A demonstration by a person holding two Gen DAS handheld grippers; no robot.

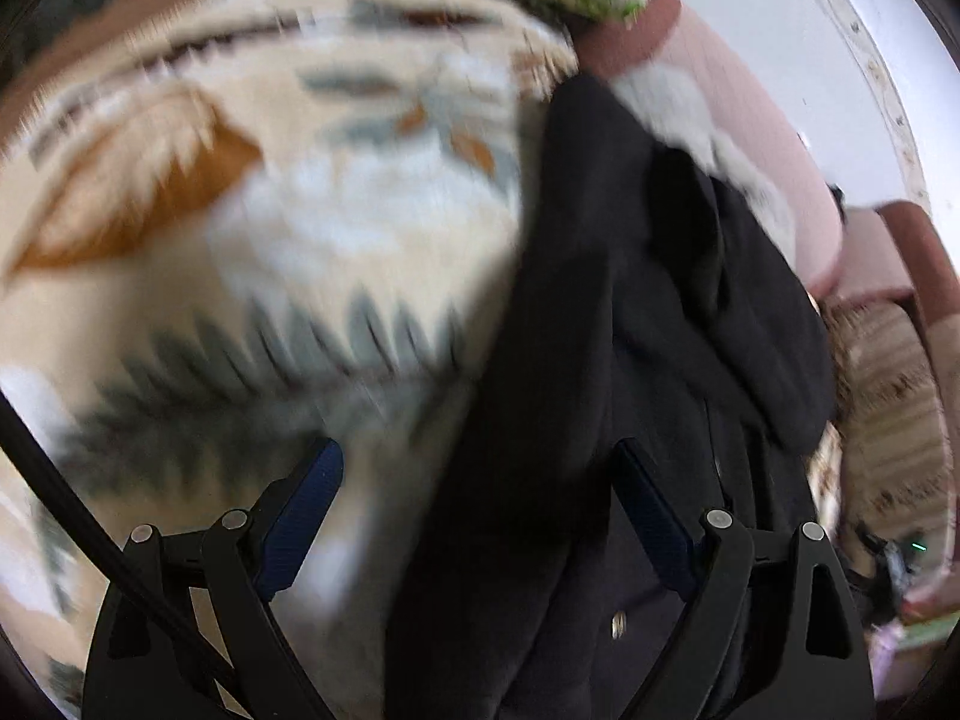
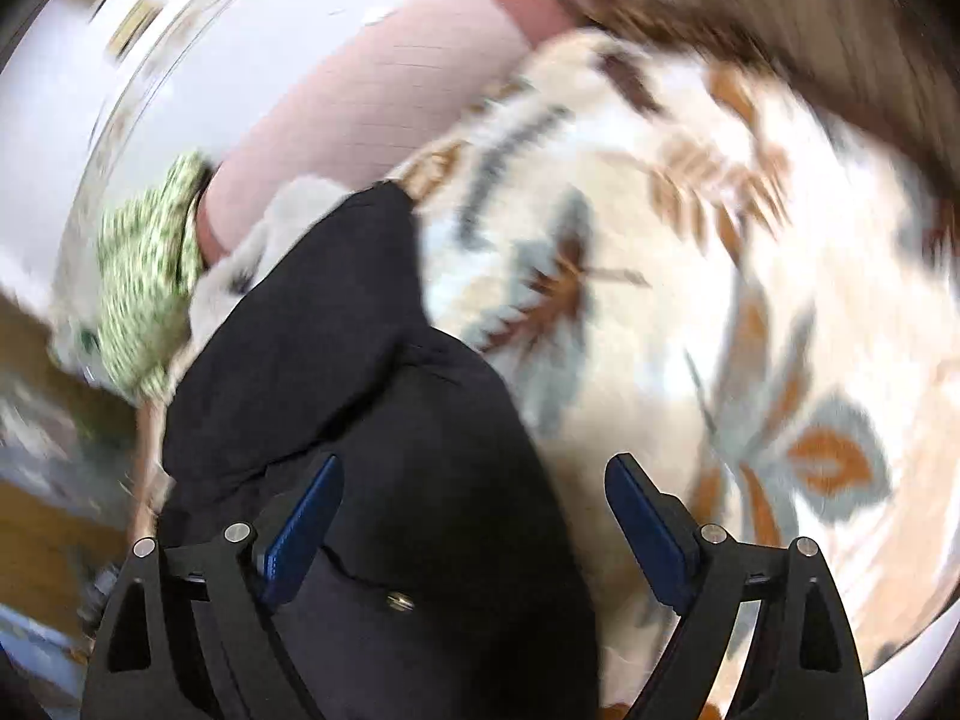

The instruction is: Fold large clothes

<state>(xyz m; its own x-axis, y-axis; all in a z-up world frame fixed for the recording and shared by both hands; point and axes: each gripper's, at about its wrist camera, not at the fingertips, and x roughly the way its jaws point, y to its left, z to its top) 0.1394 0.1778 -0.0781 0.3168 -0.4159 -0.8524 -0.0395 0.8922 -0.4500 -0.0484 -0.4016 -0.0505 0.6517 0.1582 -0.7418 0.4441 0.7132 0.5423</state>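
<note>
A black garment [image 1: 648,324] with a small metal button lies crumpled on a cream blanket with leaf patterns [image 1: 288,192]. In the left wrist view my left gripper [image 1: 480,456] hangs open above the garment's left edge, with nothing between its blue pads. In the right wrist view the same black garment [image 2: 360,396] fills the lower left, on the leaf-patterned blanket [image 2: 690,300]. My right gripper [image 2: 474,468] is open above the garment's right edge; its pads touch nothing. Both views are blurred.
A pink padded headboard or cushion [image 2: 384,84] stands behind the garment, with a green-and-white patterned cloth [image 2: 150,276] and a pale grey cloth [image 2: 276,228] beside it. A white wall [image 1: 852,36] is beyond. Brown furniture [image 1: 918,264] is at the right.
</note>
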